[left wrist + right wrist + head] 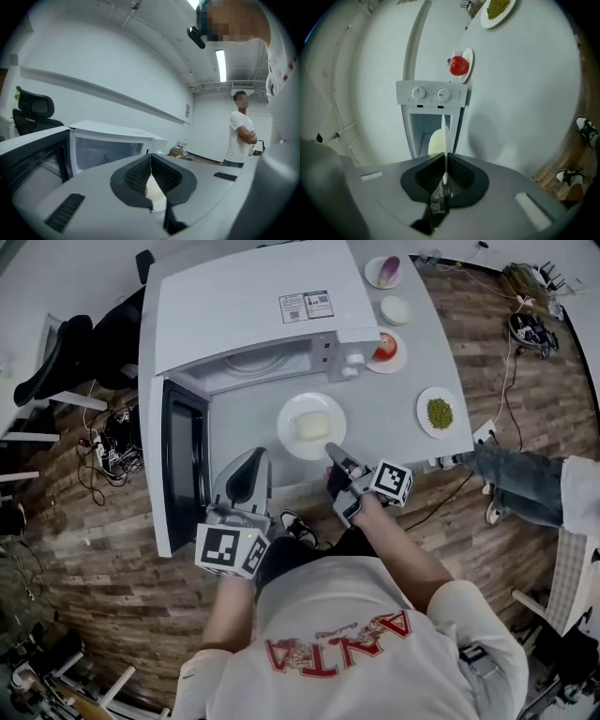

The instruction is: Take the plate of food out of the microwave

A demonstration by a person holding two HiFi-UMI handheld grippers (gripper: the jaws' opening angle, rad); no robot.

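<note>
The open microwave door (186, 465) walls off the left of the table (375, 418), and the plate of food (311, 426) is before the mouth of the microwave (253, 306). Right of it the top lies free up to the tomato plate (386, 351) and the peas plate (438, 412)

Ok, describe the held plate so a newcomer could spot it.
Find the white microwave with its door open on the grey table. Just before its opening is a white plate with a pale block, rim gripped by the right tongs. The other plates carry red, green or purple food.
</note>
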